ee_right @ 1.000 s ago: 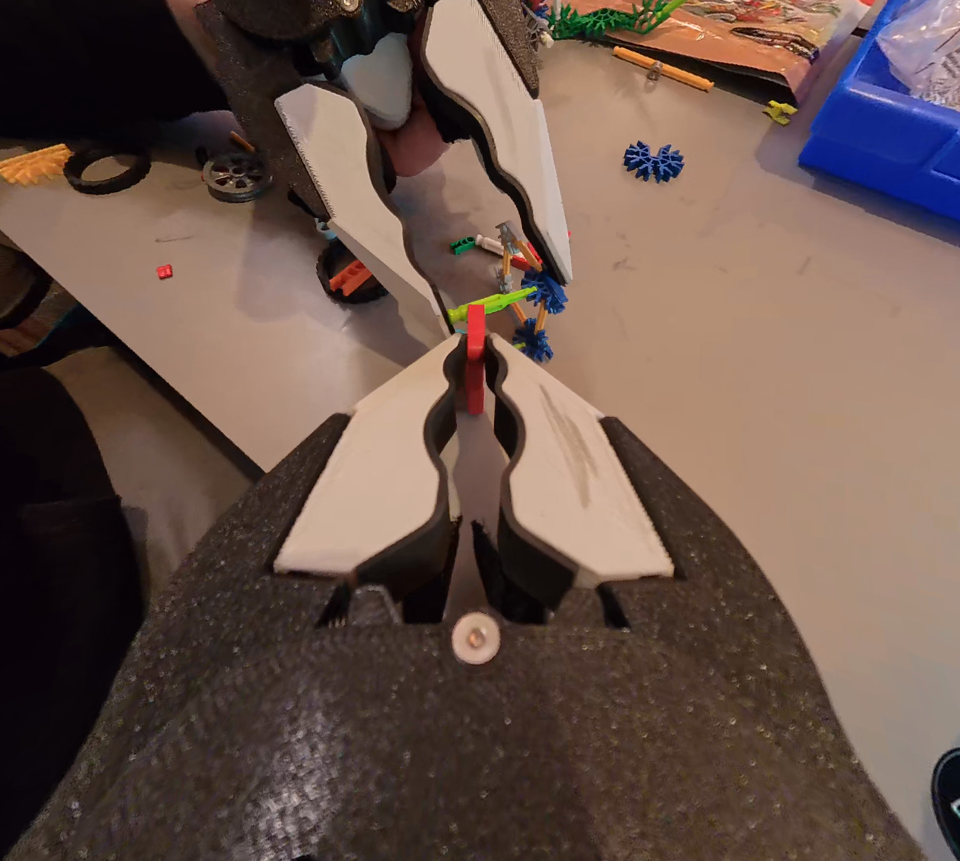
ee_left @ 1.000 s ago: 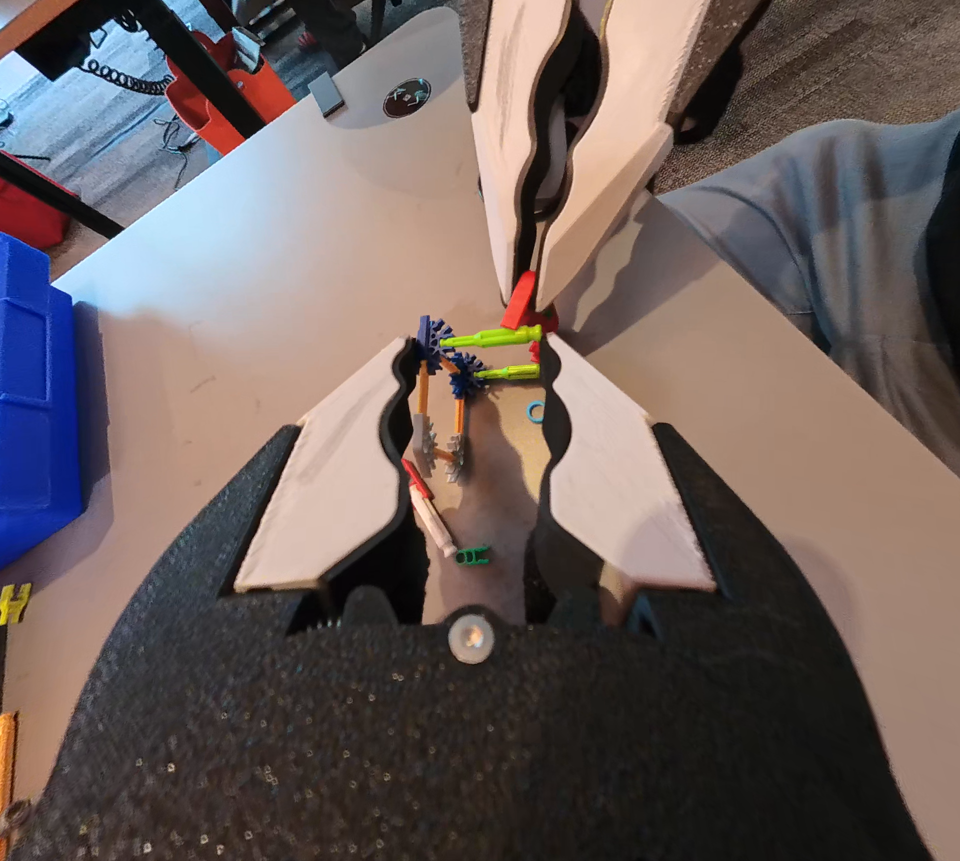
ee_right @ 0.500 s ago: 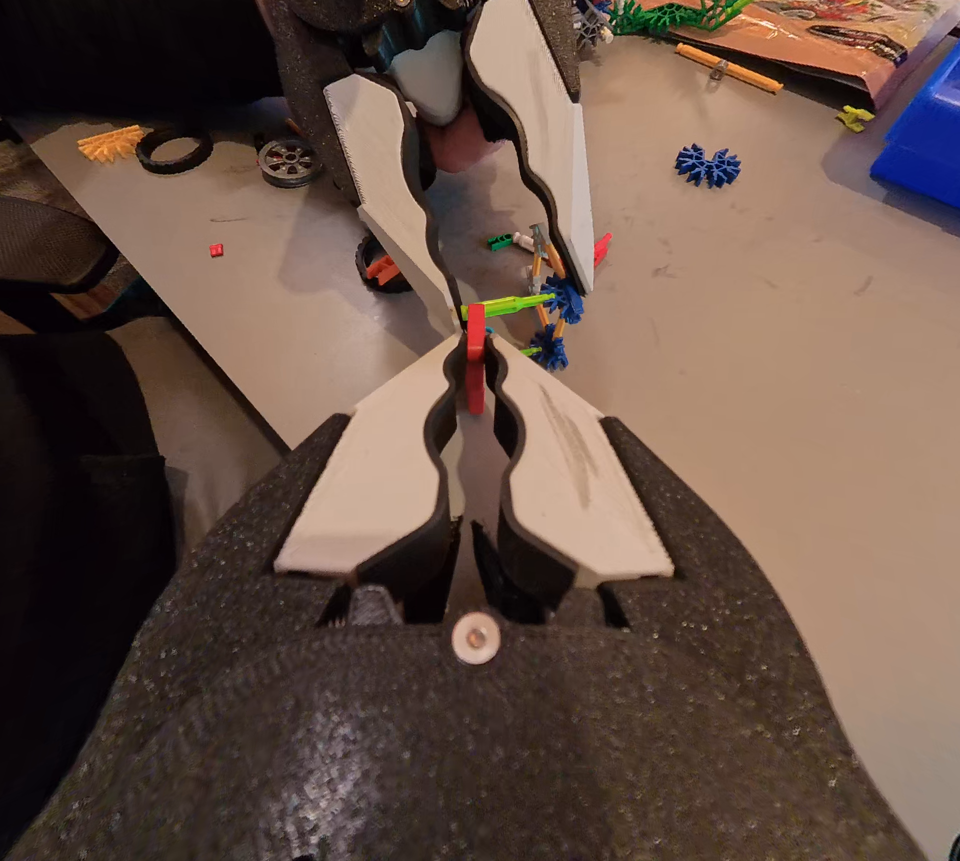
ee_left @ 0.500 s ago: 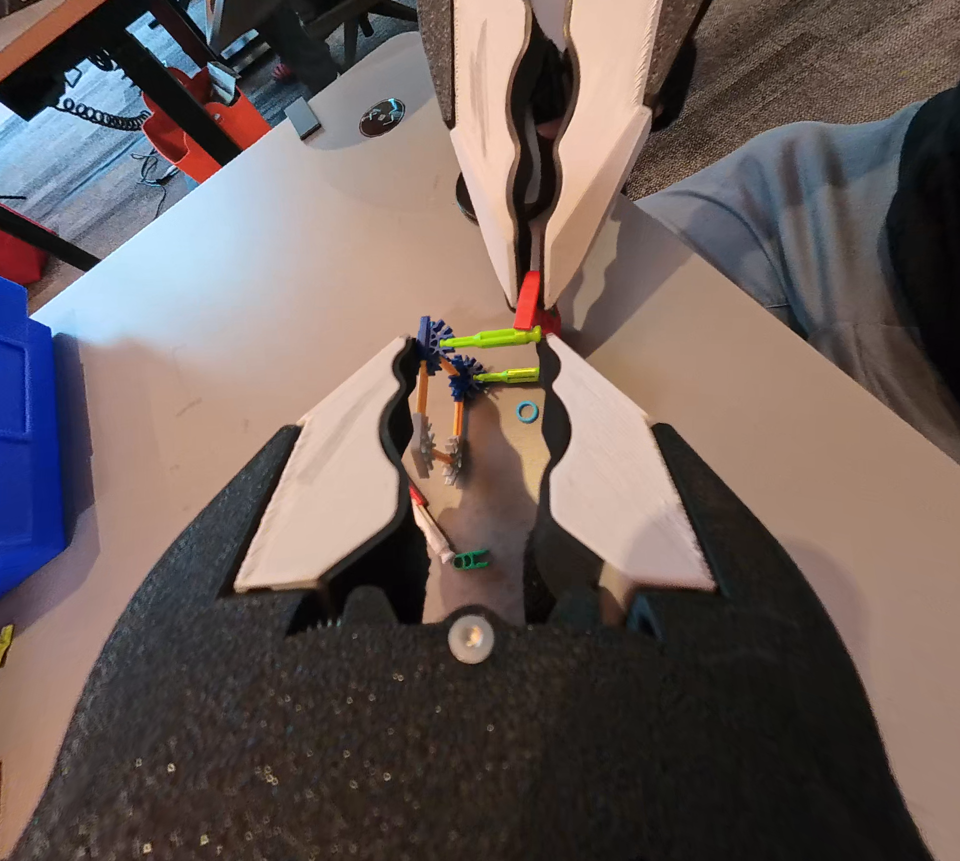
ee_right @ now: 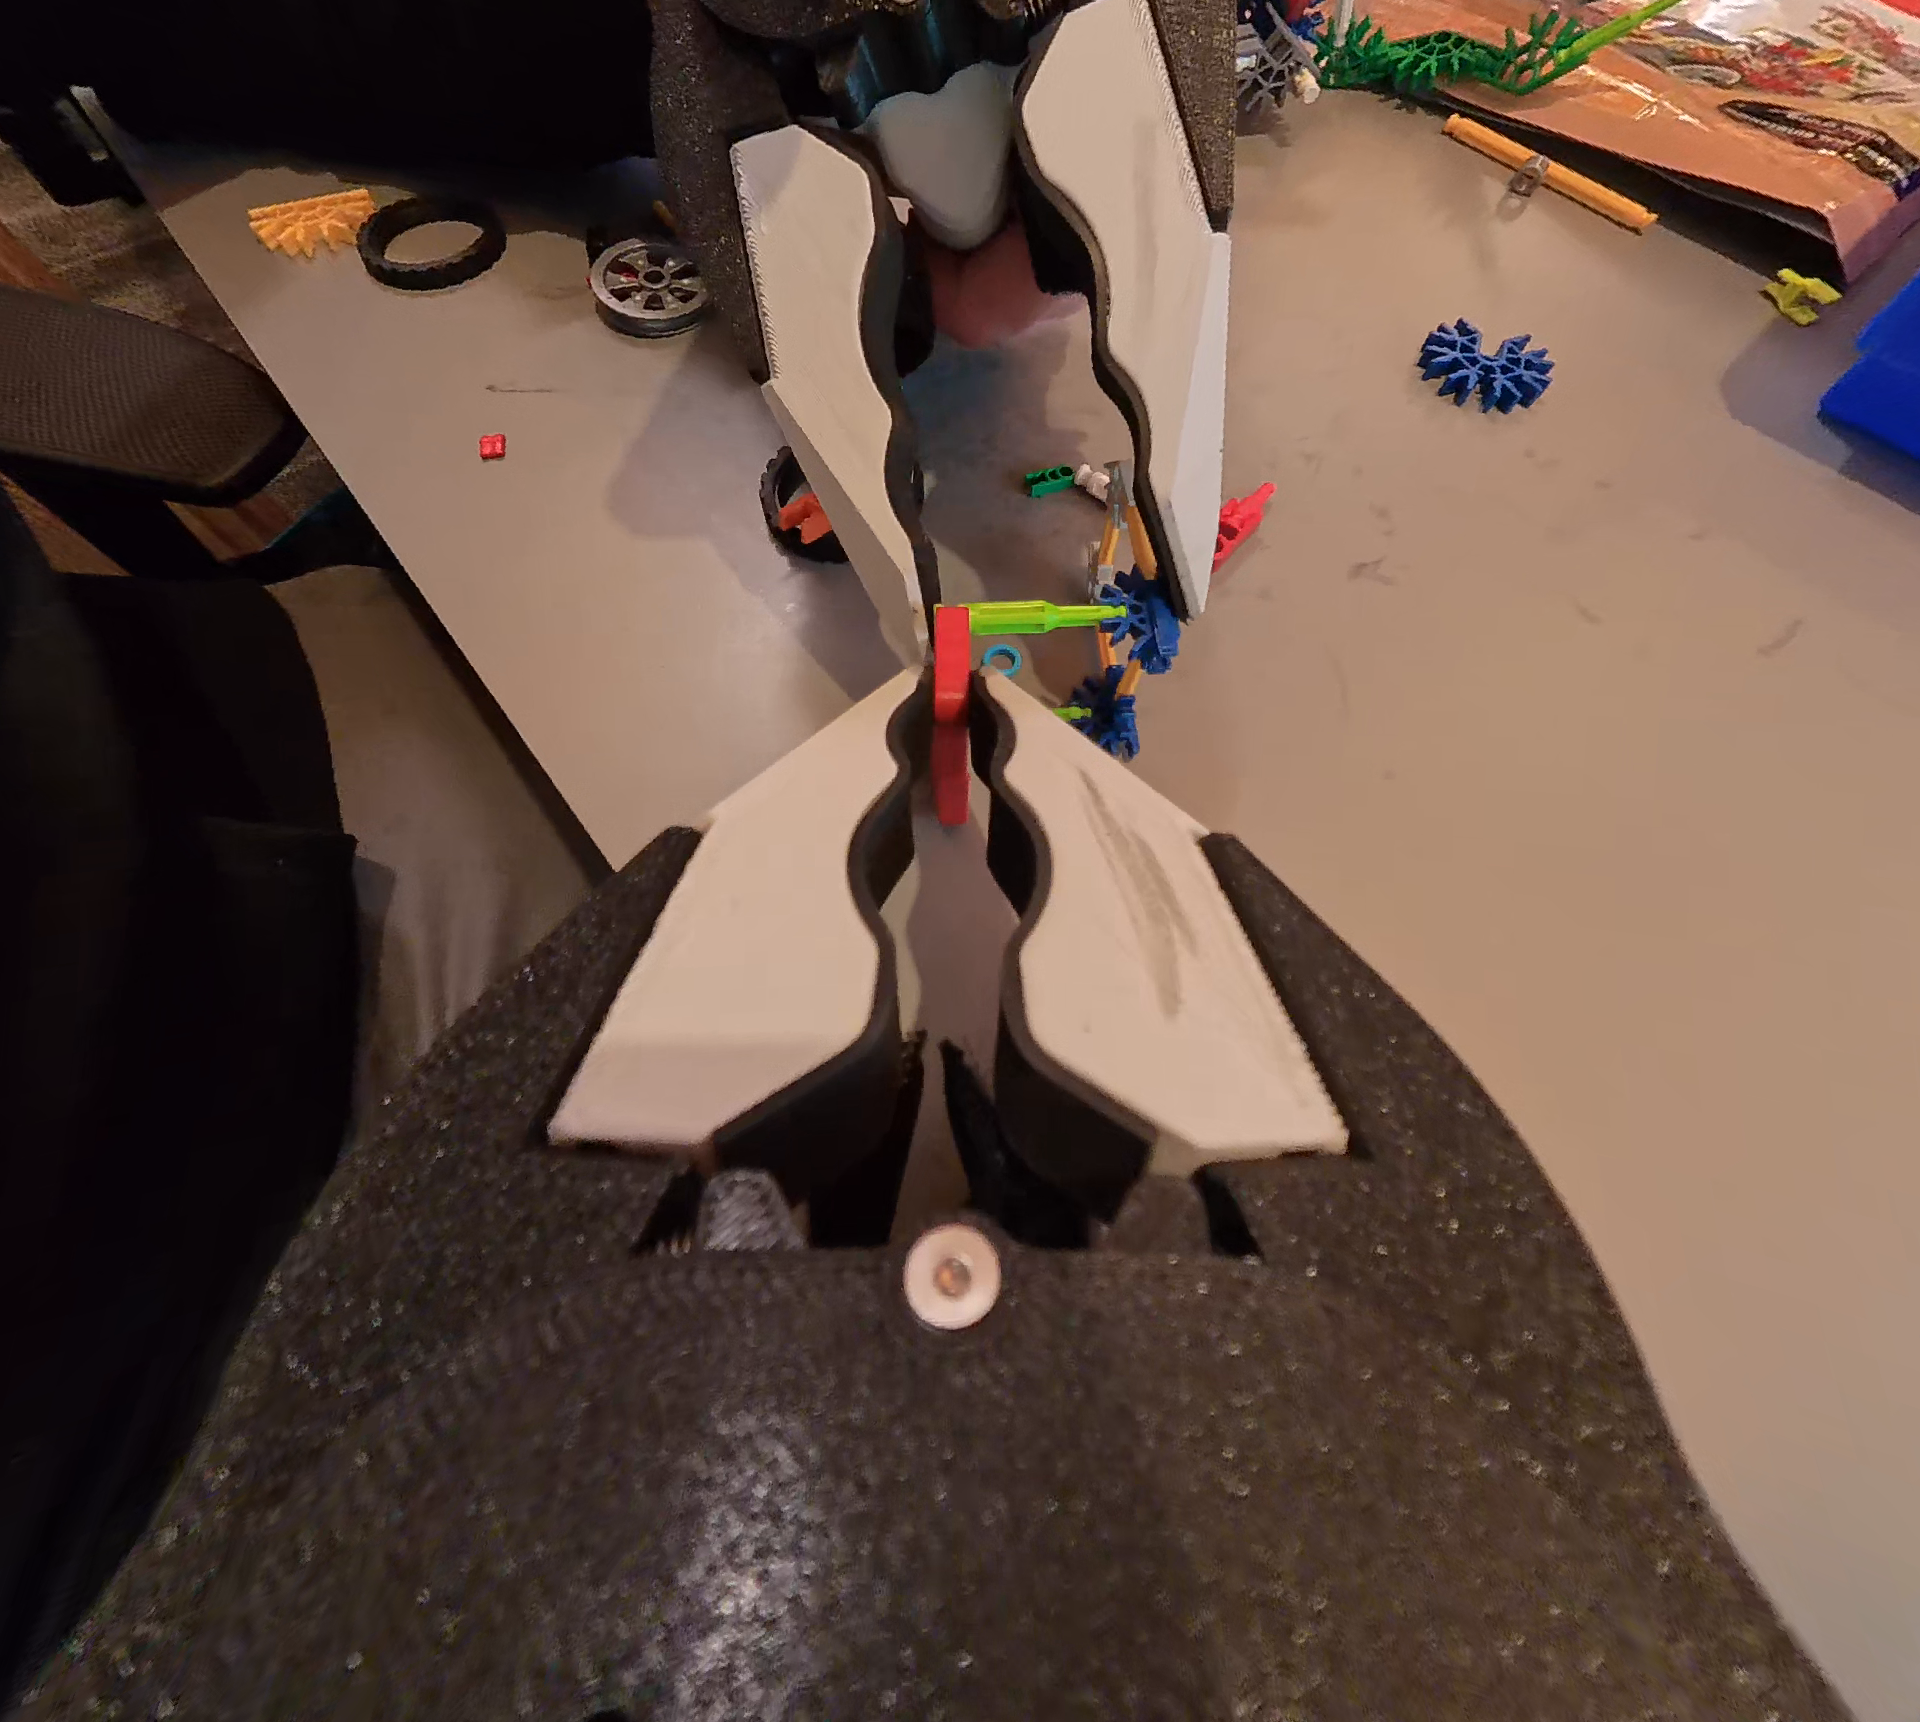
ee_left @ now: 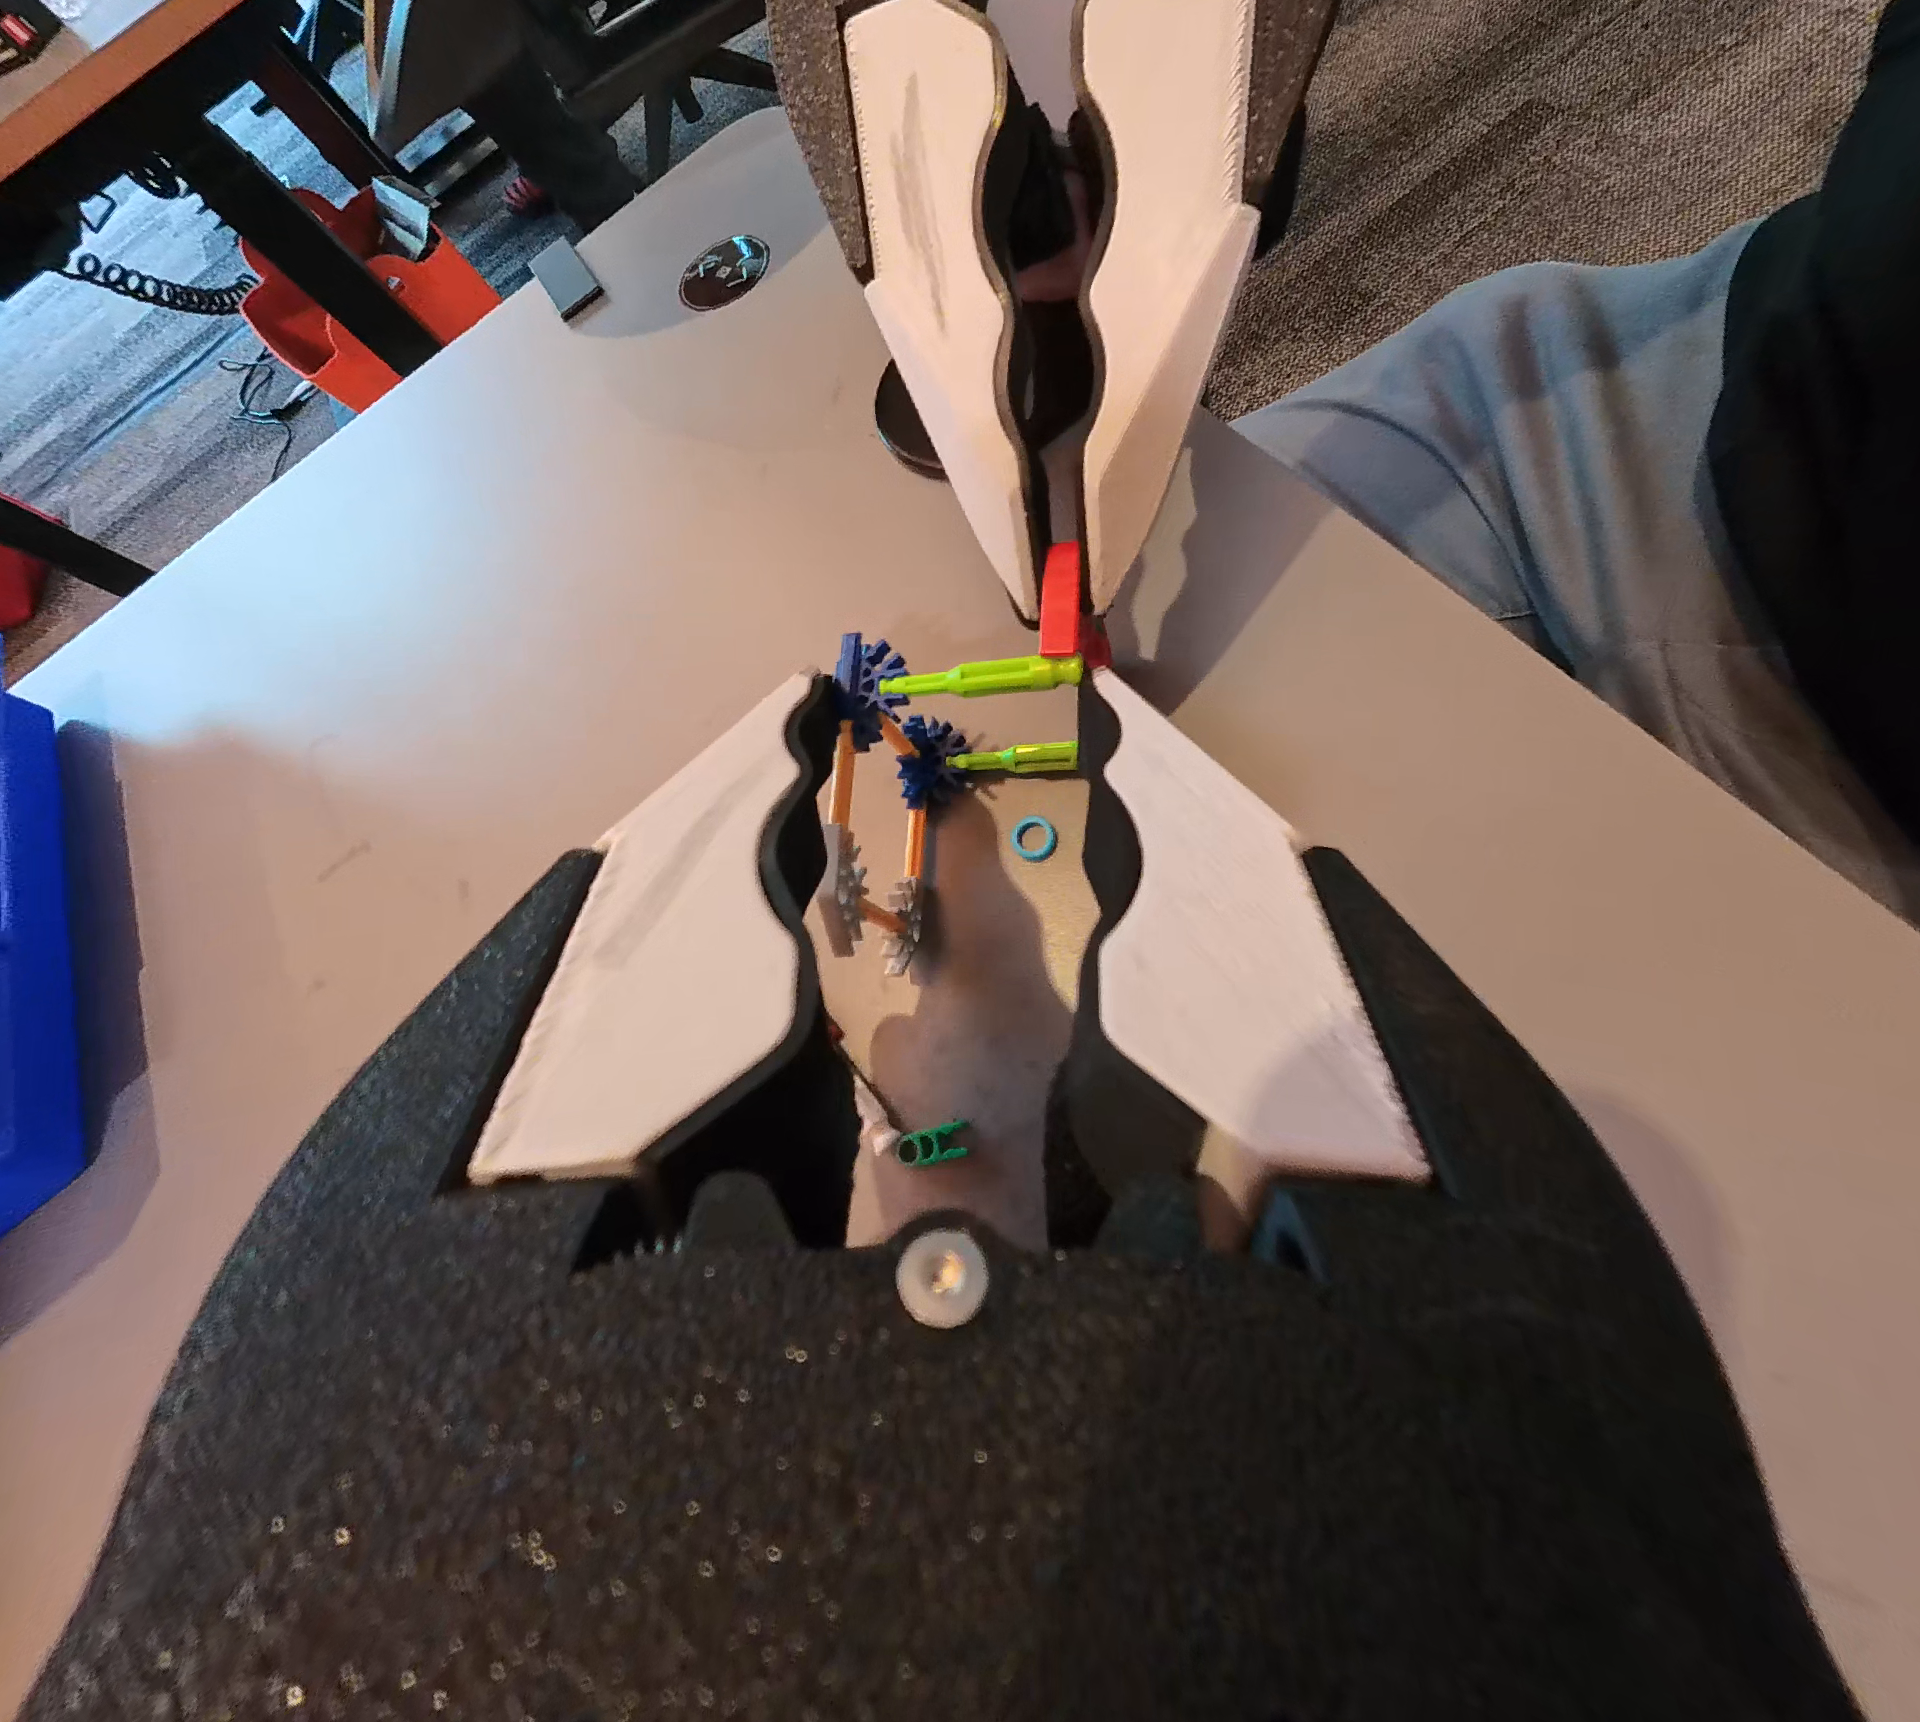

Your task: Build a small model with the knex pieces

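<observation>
The right gripper (ee_right: 948, 685) is pinching a flat red plastic connector (ee_right: 950, 737) against a lime-green rod (ee_right: 1023, 616); the left gripper (ee_left: 951, 696), jaws spread, is seemingly bracing the blue-hubbed rod frame (ee_left: 883, 789).

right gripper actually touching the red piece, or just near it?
Touching. In the right wrist view the right gripper is shut on the red piece, both fingertips pressing its flat sides with no gap; the left wrist view shows the same pinch from the front.

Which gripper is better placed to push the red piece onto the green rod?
Probably the right gripper: it is shut on the red piece, touching the upper green rod. The left gripper is open around the toy frame.
</observation>
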